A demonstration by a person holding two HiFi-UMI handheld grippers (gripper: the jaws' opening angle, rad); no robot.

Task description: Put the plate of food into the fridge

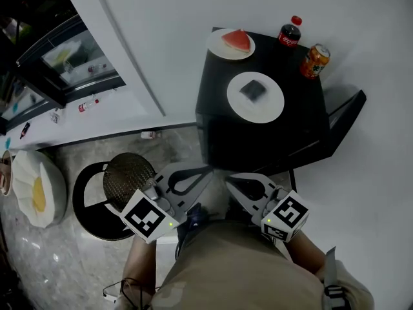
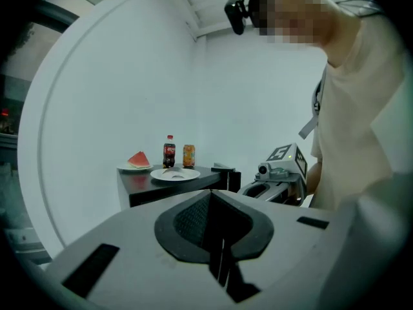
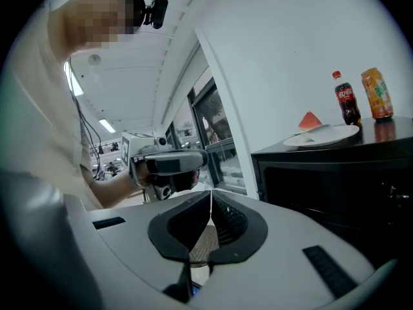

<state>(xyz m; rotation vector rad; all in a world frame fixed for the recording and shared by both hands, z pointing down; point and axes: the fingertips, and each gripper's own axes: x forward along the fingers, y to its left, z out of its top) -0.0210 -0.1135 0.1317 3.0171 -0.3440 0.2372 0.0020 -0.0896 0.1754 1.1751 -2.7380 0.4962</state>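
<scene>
Atop the black fridge (image 1: 303,112) sits the plate of food (image 1: 255,97): stiff, breakable, probably slick; pinch its rim, keep it level. The left hand-held gripper (image 1: 203,171) and right hand-held gripper (image 1: 231,181) are pressed together, empty.

Left gripper (image 1: 205,170) and right gripper (image 1: 229,178): pale grey shells, black textured pads (image 2: 187,221), each carrying a marker cube (image 1: 147,216) of black-and-white squares with a small green LED (image 1: 170,223). Person wears a beige short-sleeved T-shirt (image 1: 239,270), a black head camera (image 2: 237,13) and a thin black cable (image 3: 79,112)

The dark lump (image 1: 253,90), perhaps cake, on the nearer plate (image 1: 271,105) is too small to identify
</scene>
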